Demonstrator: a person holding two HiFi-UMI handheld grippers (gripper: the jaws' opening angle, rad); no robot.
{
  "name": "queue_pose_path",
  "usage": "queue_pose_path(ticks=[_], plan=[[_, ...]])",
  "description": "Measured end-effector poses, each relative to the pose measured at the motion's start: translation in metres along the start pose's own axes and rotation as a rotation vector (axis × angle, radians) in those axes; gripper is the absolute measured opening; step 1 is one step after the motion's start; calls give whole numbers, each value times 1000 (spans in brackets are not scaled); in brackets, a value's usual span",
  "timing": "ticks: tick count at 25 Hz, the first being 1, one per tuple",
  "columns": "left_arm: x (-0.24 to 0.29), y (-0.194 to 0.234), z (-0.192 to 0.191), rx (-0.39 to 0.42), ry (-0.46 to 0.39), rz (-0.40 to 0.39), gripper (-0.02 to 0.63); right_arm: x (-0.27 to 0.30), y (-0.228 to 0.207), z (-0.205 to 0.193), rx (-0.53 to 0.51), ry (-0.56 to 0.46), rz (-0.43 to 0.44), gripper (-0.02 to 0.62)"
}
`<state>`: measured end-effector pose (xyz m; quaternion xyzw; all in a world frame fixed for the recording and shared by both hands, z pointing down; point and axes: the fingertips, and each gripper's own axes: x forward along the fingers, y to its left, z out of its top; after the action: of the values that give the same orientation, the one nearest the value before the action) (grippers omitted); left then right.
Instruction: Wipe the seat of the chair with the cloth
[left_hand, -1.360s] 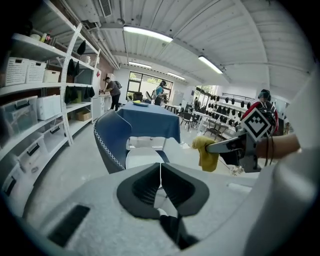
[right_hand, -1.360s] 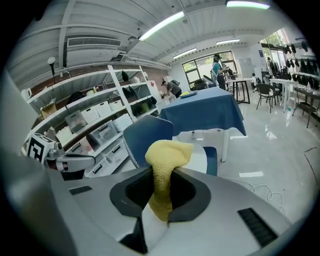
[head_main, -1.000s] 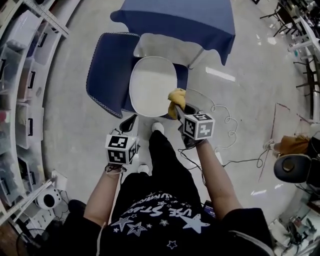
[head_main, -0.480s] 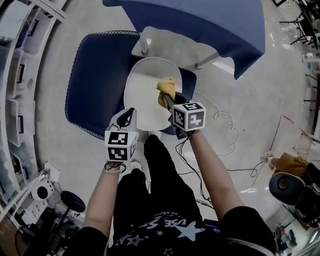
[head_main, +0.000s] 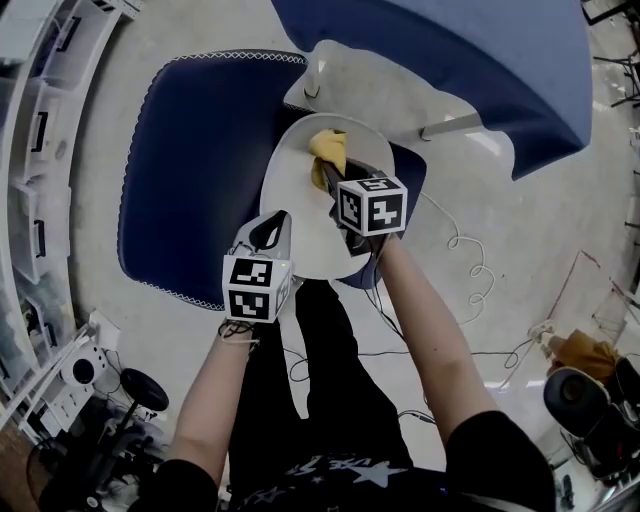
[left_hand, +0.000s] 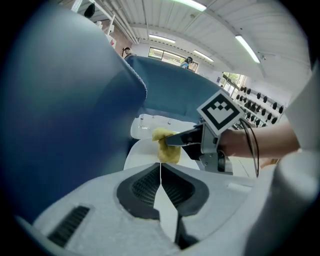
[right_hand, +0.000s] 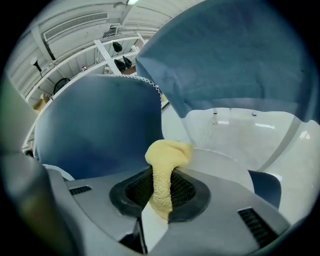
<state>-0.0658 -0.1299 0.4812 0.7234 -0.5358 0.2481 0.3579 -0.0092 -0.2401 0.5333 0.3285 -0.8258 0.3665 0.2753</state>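
Right gripper, jaws clamped on the yellow cloth, pressed it near the white chair seat's 12 o'clock edge; left gripper, jaws together and empty, hovered at the cloth's 7 o'clock

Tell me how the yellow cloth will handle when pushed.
Probably floppy: the yellow cloth bunches beyond the right gripper. Likely light, held by one pinch. Its knit texture may drag on the smooth seat.

Cloth on far part of chair seat, pinched in right gripper. Left gripper over seat's near-left edge (just beside the right one). Mat left of chair; draped table behind.
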Motion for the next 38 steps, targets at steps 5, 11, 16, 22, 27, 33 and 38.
queue_pose_path(ticks=[5,11,16,22,27,33,38], plan=[[28,14,0,-11,-15,4,21,47,0,5,-29,8,13,70],[47,22,-6,-16,-12,26,21,84,3,4,-66,50,43,70],[51,24,-20,-11,17,14,21,94,-7,-2,-47,65,21,69],[53,27,-26,-12,34,15,21,83,-32,-2,-4,54,-33,71],[55,22,-27,-8,34,17,21,64,-57,-7,18,60,-85,71],[56,6,-31,11,46,-8,21,35,-91,-20,53,66,-169,70],[51,-5,-36,32,51,-40,21,11,-112,-31,56,65,-253,71]])
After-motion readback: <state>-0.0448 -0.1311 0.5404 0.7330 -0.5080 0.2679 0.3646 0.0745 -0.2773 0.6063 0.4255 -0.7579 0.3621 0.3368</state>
